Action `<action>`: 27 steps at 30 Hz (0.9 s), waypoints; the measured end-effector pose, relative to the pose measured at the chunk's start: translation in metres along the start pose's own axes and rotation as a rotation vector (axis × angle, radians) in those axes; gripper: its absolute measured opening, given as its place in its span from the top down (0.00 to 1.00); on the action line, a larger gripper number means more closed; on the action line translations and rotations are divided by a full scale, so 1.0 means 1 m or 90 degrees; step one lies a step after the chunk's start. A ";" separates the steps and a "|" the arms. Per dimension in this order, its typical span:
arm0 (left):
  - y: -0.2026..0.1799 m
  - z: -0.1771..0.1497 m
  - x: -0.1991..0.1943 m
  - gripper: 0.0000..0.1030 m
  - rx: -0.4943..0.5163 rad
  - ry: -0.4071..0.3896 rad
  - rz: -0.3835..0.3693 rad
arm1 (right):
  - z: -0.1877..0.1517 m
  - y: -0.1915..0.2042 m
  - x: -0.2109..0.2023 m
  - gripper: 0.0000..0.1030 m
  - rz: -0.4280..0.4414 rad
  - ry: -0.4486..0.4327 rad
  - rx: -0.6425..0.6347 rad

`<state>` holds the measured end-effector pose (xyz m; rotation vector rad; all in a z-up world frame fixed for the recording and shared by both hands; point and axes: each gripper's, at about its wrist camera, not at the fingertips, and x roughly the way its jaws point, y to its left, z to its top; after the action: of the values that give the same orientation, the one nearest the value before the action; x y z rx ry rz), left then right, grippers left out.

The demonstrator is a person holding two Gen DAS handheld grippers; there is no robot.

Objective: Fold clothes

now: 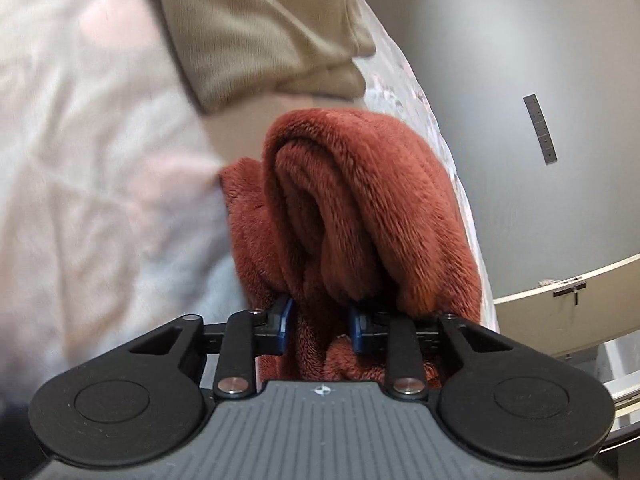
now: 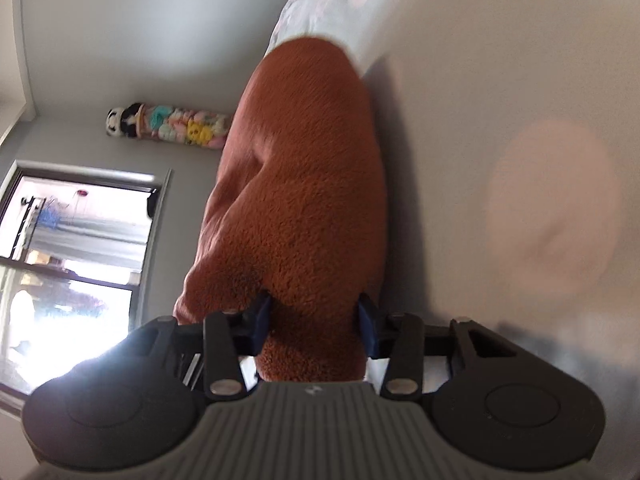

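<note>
A rust-red fleece garment (image 1: 360,208) is bunched in thick folds in the left wrist view, lifted off the pale bedspread (image 1: 80,160). My left gripper (image 1: 320,322) is shut on a fold of it, blue pads pressing in from both sides. In the right wrist view the same rust-red fleece garment (image 2: 304,200) stretches away from the camera beside the bed, and my right gripper (image 2: 316,328) is shut on its near end. The fingertips of both grippers are buried in the pile.
A folded beige garment (image 1: 260,28) lies on the bed beyond the fleece. A grey wall (image 1: 520,80) and a white cabinet edge (image 1: 568,304) are to the right. The right wrist view has a bright window (image 2: 76,264) and a row of plush toys (image 2: 168,124).
</note>
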<state>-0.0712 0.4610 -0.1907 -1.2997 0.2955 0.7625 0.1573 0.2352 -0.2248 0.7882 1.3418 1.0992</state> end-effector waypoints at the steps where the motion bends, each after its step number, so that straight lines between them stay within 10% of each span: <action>1: -0.001 0.009 -0.003 0.80 0.011 0.002 0.007 | -0.007 0.004 0.007 0.55 0.006 0.016 0.001; 12: -0.009 0.079 -0.002 0.93 0.173 0.141 0.043 | -0.019 0.055 0.038 0.54 -0.054 0.127 -0.100; 27: 0.054 0.087 0.024 0.52 -0.013 0.192 -0.078 | 0.084 0.088 -0.018 0.43 -0.213 0.095 -0.321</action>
<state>-0.1078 0.5546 -0.2219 -1.4400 0.4463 0.4663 0.2280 0.2599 -0.1269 0.1087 1.1889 1.1700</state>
